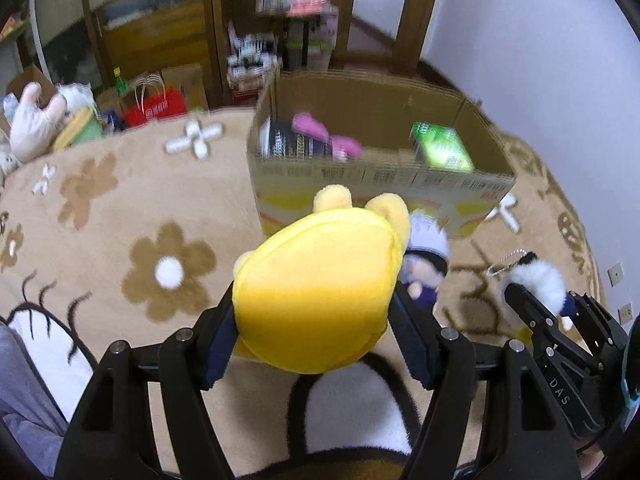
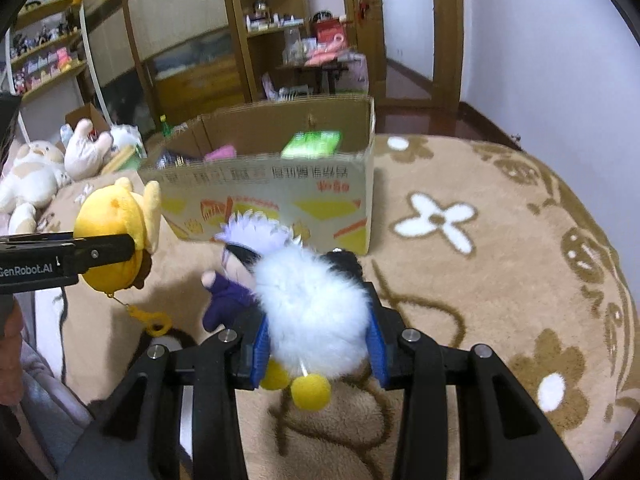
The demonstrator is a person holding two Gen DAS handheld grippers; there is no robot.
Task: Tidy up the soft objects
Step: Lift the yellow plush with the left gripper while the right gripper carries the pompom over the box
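Note:
My left gripper (image 1: 316,316) is shut on a yellow plush toy (image 1: 320,288) and holds it above the flowered blanket; the toy also shows in the right wrist view (image 2: 112,236). My right gripper (image 2: 320,340) is shut on a white fluffy plush toy with yellow feet (image 2: 312,316), seen at the right of the left wrist view (image 1: 540,280). A small doll with white hair and purple clothes (image 2: 236,264) lies on the blanket between them. An open cardboard box (image 1: 380,184) stands just beyond, with a pink item (image 1: 328,140) and a green pack (image 1: 440,148) inside.
The beige flowered blanket (image 2: 480,240) covers the surface. Plush animals (image 2: 36,176) lie at the far left. Wooden shelves and cabinets (image 2: 272,40) stand behind the box. A white wall (image 2: 540,60) is at the right.

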